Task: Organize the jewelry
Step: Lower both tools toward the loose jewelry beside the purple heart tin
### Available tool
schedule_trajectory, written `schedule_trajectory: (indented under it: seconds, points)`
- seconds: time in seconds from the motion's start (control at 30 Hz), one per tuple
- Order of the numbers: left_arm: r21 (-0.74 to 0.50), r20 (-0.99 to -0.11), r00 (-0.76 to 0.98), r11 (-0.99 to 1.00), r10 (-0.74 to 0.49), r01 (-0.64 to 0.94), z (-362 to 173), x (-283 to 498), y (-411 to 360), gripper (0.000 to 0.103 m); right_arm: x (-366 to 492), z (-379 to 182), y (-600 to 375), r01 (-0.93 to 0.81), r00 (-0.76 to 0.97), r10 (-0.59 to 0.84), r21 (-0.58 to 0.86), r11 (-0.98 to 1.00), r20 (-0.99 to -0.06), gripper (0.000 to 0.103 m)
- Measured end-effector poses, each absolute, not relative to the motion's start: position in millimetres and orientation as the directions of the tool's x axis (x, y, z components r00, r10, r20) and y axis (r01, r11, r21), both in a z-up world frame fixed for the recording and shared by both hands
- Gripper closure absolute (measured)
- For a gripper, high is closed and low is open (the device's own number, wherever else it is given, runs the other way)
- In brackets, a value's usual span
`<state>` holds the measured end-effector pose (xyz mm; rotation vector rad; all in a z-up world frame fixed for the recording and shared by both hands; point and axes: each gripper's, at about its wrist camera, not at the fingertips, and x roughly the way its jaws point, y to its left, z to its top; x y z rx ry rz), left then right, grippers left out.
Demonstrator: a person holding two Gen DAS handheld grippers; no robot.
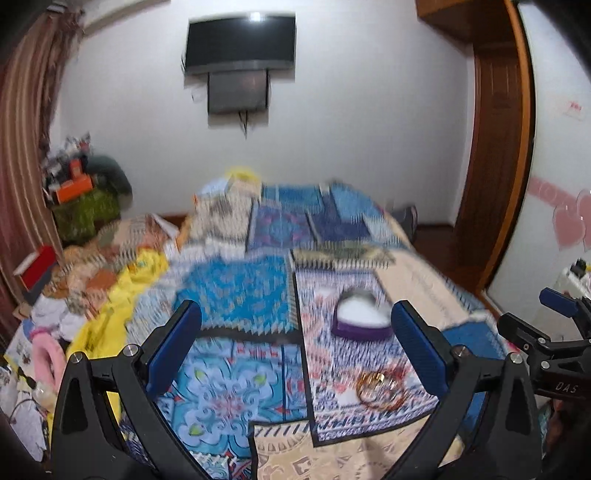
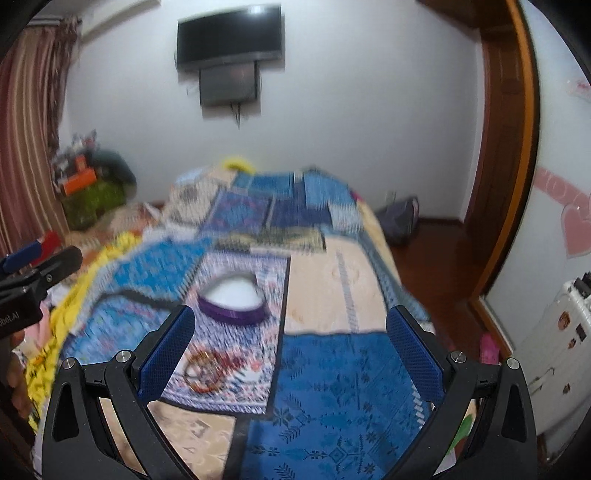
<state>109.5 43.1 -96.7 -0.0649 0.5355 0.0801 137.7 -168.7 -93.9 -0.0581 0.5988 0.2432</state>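
- Left gripper (image 1: 295,343): jaws spread wide, nothing between them, held level above the near end of the bed (image 1: 229,291), pointing toward the far wall.
- Right gripper (image 2: 291,343): jaws likewise released and empty, same heading, just right of the left gripper; each shows at the edge of the other's view.
- Bangles (image 1: 380,389): gold and red-brown cluster lying on the patchwork bedspread (image 2: 332,373), near, below the left gripper's right finger.
- Heart-shaped jewelry box (image 1: 362,319): purple wall, white lining, open, on the bedspread just beyond the bangles, apart from them.
- Both views motion-blurred; fine detail unreadable.
- Wall-mounted TV (image 2: 231,35) on far wall.
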Motion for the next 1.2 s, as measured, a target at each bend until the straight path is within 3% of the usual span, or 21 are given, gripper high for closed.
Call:
schedule_trajectory:
  seconds: [0.1,0.3,0.5,0.63,0.8,0.87,1.0,1.07,1.2]
  points:
    - [-0.067,-0.590,0.807,0.994,0.029,-0.085,-125.0,128.3,49.0,0.000,149.3,-114.3,-169.0,-0.253,0.748,0.213,0.027,0.967,-0.629,0.000]
    - [-0.092,-0.711,0.703,0.994,-0.019,-0.066,-176.4,155.0,49.6,0.014,168.3,-142.1,-165.4,-0.297,0.656,0.242,0.049,0.954,-0.715,0.001]
    - [-0.129,-0.762,0.643,0.991,-0.072,-0.042,-205.9,167.2,44.3,0.020,181.4,-154.9,-158.6,-0.367,0.586,0.304,0.088,0.926,-0.752,0.019]
    - [-0.154,-0.765,0.634,0.988,-0.112,-0.010,-211.3,168.4,39.5,0.031,188.0,-159.8,-150.8,-0.411,0.548,0.344,0.113,0.905,-0.763,0.033]
    - [-0.247,-0.776,0.589,0.968,-0.224,0.043,-217.2,172.7,33.9,0.058,194.6,-169.0,-139.7,-0.461,0.483,0.387,0.148,0.875,-0.785,0.052]
    - [-0.286,-0.778,0.567,0.956,-0.270,0.064,-219.2,175.3,30.4,0.071,195.5,-171.4,-137.1,-0.465,0.473,0.389,0.151,0.872,-0.791,0.053]
    - [-0.299,-0.772,0.557,0.948,-0.306,0.107,-217.7,173.6,19.0,0.078,195.6,-171.0,-138.4,-0.461,0.480,0.383,0.144,0.875,-0.790,0.053]
    - [-0.291,-0.774,0.551,0.948,-0.313,0.130,-217.0,174.5,12.4,0.089,194.7,-170.2,-141.5,-0.460,0.479,0.391,0.155,0.875,-0.786,0.053]
    - [-0.249,-0.788,0.546,0.958,-0.285,0.140,-220.2,178.2,5.5,0.093,196.0,-168.9,-144.7,-0.455,0.480,0.391,0.158,0.876,-0.785,0.053]
